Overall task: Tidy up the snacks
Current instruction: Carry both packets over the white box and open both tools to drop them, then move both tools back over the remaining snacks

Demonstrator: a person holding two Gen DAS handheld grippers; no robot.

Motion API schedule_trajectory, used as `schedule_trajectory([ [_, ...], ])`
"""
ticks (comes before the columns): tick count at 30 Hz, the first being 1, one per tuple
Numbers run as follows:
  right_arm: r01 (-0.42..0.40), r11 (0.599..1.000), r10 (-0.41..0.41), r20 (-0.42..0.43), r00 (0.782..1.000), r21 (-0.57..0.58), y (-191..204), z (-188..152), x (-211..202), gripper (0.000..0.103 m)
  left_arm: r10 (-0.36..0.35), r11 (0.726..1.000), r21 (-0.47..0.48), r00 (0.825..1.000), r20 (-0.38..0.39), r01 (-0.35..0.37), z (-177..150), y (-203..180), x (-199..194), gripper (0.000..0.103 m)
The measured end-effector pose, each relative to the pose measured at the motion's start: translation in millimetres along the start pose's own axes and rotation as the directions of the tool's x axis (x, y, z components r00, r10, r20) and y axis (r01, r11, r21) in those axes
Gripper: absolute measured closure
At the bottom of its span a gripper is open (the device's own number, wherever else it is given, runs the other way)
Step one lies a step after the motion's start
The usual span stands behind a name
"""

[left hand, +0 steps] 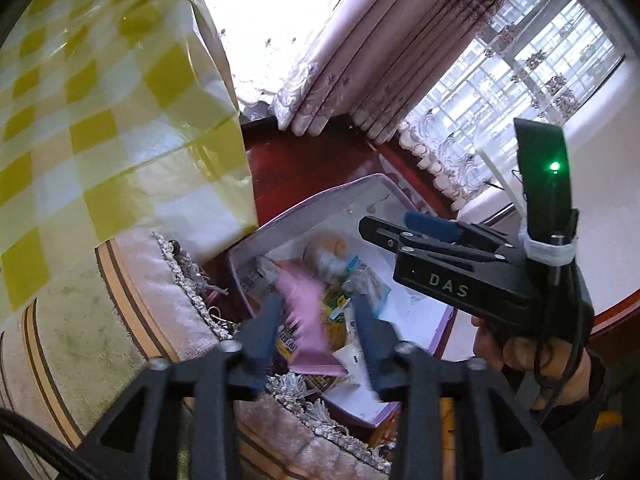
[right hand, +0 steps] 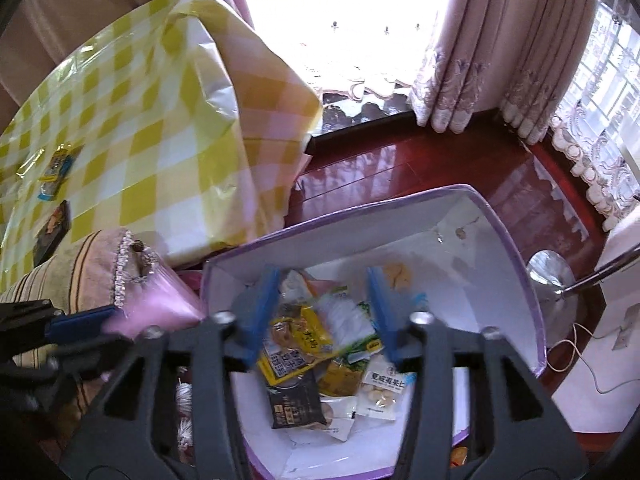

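Both claws hang half open and empty over the box (right hand: 516,240), left (left hand: 316,332) by a falling pink packet (left hand: 308,320), right (right hand: 326,312) above light, crinkly, slippery packs (right hand: 296,344) best pinched by an edge seam.

**What the views leave unclear**

The pink packet (left hand: 310,320) between the left gripper (left hand: 316,332) fingers is motion-blurred, its print unreadable. The box (right hand: 520,264) is cut off by the right wrist picture's lower edge. Lower snack packets (right hand: 304,344) lie half-hidden under others.
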State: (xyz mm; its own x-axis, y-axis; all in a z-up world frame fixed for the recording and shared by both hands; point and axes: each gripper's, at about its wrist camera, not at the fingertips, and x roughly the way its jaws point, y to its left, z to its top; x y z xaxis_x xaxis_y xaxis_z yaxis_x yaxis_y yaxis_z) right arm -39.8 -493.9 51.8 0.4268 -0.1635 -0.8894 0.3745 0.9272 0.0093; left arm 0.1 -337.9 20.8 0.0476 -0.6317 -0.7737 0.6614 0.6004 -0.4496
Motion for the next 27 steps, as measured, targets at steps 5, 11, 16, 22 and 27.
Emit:
schedule_trajectory([
  [5,-0.023,1.0,0.023,-0.009,1.0,-0.019,10,0,4,0.039,0.011,1.0,-0.022,1.0,0.014,-0.011,-1,5,-4,0.056],
  [11,-0.045,0.998,0.044,-0.017,0.999,-0.049,28,0,6,0.038,0.052,0.998,-0.023,0.998,0.036,-0.051,0,10,-12,0.055],
  [16,-0.056,0.996,0.055,-0.018,0.998,-0.07,40,3,6,0.036,0.081,0.996,-0.049,0.995,0.057,-0.078,-1,24,-23,0.054],
  [22,-0.069,0.993,0.067,-0.023,0.997,-0.1,59,5,6,0.035,0.116,0.989,-0.101,0.989,0.09,-0.107,-5,48,-42,0.053],
  [27,-0.089,0.987,0.085,-0.029,0.996,-0.135,78,6,6,0.034,0.157,0.979,-0.148,0.98,0.121,-0.139,-10,74,-62,0.052],
])
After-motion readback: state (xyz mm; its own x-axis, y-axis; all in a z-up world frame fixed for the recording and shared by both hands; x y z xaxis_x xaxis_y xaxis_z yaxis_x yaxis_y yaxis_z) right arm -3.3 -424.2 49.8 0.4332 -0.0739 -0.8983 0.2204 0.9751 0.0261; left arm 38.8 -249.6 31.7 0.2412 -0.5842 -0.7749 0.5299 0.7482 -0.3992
